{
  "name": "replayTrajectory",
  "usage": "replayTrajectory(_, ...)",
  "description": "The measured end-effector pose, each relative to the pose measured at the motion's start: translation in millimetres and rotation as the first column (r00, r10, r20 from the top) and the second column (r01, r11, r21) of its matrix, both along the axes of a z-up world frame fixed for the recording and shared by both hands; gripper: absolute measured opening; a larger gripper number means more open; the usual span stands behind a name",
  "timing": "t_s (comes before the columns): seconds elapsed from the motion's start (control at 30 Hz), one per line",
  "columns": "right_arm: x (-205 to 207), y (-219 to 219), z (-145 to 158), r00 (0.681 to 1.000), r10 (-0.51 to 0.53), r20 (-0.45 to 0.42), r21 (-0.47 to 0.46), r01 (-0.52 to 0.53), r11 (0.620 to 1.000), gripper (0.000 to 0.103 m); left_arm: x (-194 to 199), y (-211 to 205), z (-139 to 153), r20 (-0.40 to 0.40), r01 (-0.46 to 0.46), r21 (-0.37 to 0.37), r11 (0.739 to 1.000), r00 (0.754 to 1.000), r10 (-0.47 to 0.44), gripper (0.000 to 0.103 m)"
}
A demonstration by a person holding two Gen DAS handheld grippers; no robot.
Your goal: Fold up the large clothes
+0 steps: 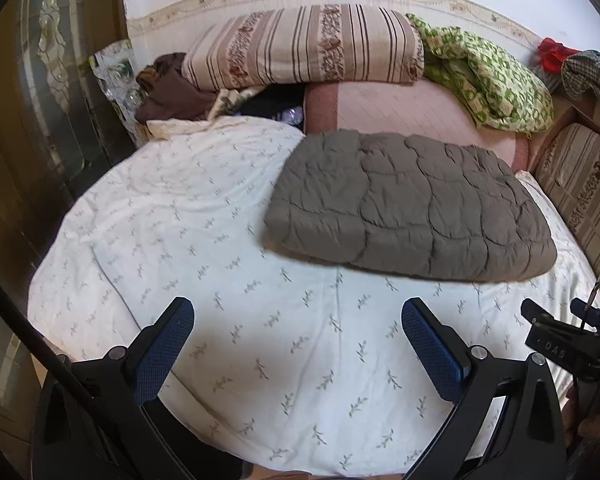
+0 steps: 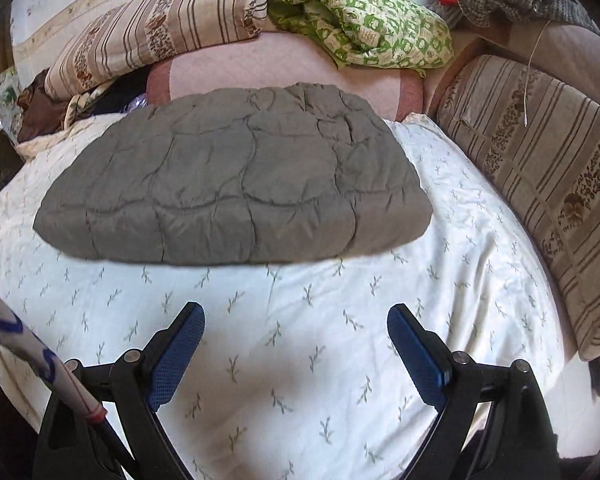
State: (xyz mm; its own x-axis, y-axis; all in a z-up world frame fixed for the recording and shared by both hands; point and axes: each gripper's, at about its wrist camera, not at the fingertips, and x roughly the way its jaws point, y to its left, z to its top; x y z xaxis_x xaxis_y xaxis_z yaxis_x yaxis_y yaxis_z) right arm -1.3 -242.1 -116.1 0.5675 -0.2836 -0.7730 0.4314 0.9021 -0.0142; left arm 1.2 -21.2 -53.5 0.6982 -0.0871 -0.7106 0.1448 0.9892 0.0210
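Observation:
A grey quilted padded garment [image 1: 412,204] lies folded into a thick rectangle on a white bed cover with a leaf print [image 1: 204,216]. In the right wrist view the grey garment [image 2: 232,176] lies straight ahead on the cover [image 2: 300,344]. My left gripper [image 1: 296,312] is open and empty, above the cover and short of the garment's near left edge. My right gripper [image 2: 296,316] is open and empty, just short of the garment's near edge. Neither gripper touches the garment.
A striped folded quilt [image 1: 308,46] and a green patterned blanket [image 1: 488,80] lie at the far end on a pink mat [image 1: 404,114]. Brown clothes [image 1: 168,92] are heaped at the far left. A striped cushion [image 2: 540,168] lines the right side. A dark door [image 1: 28,120] stands at the left.

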Motion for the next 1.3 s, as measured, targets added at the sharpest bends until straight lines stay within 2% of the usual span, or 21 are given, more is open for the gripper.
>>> replayTrajectory(0.23, -5, 20, 2, 0.999, 0.033, -0.022, -0.057, -0.034, 0.998, 0.095, 4, 1, -9, -0.039, 0.001, -0.021, 1.0, 0.999, -0.002, 0.103)
replayTrajectory(0.8, 4, 38, -6, 0.996, 0.061, -0.07, -0.061, -0.066, 0.996, 0.095, 14, 6, -28, -0.116, -0.017, -0.025, 1.0, 0.993, 0.014, 0.103)
replayTrajectory(1.3, 5, 44, -10, 0.994, 0.063, -0.089, -0.093, -0.071, 0.993, 0.095, 11, 3, -29, -0.07, -0.032, 0.028, 0.999, 0.997, 0.034, 0.103)
